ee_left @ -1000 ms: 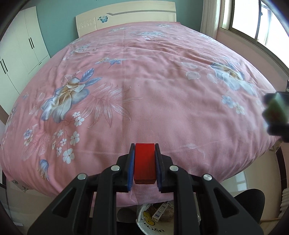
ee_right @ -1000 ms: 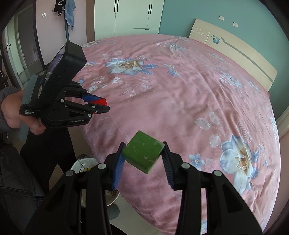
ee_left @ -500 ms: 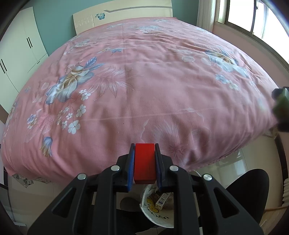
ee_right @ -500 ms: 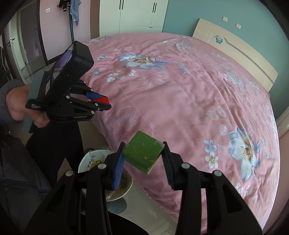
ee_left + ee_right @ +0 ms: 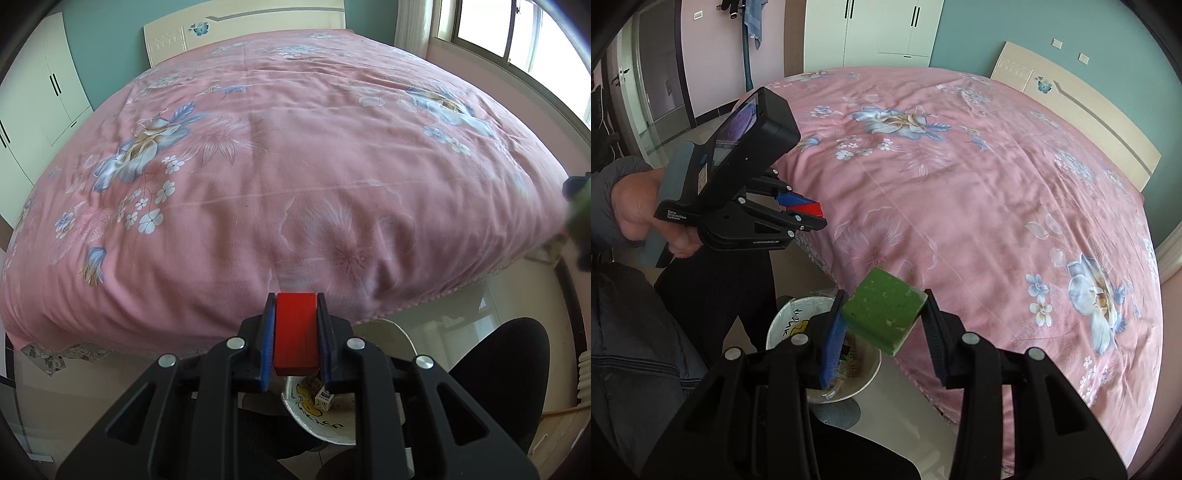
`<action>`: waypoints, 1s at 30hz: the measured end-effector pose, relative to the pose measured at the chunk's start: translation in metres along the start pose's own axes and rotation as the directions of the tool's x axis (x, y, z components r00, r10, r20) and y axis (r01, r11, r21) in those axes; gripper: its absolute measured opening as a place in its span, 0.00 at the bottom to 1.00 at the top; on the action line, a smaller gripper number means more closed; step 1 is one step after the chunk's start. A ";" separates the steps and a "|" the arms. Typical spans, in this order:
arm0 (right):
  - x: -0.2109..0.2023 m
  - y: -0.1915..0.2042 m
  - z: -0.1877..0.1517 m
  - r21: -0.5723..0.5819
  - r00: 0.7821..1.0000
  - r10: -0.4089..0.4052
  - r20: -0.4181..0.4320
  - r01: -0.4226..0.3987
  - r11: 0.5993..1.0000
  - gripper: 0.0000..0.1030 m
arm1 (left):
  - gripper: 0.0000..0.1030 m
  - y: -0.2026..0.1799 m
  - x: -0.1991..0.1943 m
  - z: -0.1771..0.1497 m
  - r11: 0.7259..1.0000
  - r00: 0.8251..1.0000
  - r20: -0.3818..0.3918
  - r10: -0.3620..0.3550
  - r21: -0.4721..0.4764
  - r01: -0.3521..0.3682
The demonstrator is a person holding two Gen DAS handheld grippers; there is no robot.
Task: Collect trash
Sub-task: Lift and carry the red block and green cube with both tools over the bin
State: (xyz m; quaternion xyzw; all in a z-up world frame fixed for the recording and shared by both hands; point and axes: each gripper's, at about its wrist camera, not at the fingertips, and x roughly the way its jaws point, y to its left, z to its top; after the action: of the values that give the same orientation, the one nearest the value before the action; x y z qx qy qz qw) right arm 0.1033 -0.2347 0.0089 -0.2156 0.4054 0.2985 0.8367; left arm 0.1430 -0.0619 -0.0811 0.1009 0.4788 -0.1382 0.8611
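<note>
My left gripper (image 5: pixel 296 306) is shut on a red block (image 5: pixel 296 338), held past the foot edge of the bed and above a white trash bin (image 5: pixel 306 417) on the floor. From the right wrist view the same left gripper (image 5: pixel 816 216) shows in a person's hand (image 5: pixel 635 210) with the red block (image 5: pixel 809 210) between its fingers. My right gripper (image 5: pixel 884 301) is shut on a green block (image 5: pixel 882 310), tilted, just right of the white bin (image 5: pixel 786 317), which holds wrappers. The green block (image 5: pixel 581 210) shows blurred at the right edge of the left wrist view.
A large bed with a pink floral cover (image 5: pixel 280 155) fills both views, headboard (image 5: pixel 1082 110) at the far end. White wardrobes (image 5: pixel 871 33) stand behind. The person's dark-clothed leg (image 5: pixel 716 291) stands beside the bin. A window (image 5: pixel 509 33) is at right.
Both grippers have drawn back from the bed toward its foot edge, each still gripping its block. The bin shows more fully under both grippers.
</note>
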 end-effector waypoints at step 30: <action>0.033 0.070 -0.057 0.068 0.990 0.130 -0.061 -0.126 0.990 0.40 | 0.22 -0.028 0.016 -0.079 0.995 0.991 -0.124 -0.054 0.075 0.063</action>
State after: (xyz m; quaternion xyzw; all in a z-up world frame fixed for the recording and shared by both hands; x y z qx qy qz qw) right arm 0.0409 -0.2074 -0.0592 -0.1720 0.4547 0.3312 0.8087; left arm 0.0781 -0.0664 -0.1372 0.1289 0.5275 -0.1758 0.8211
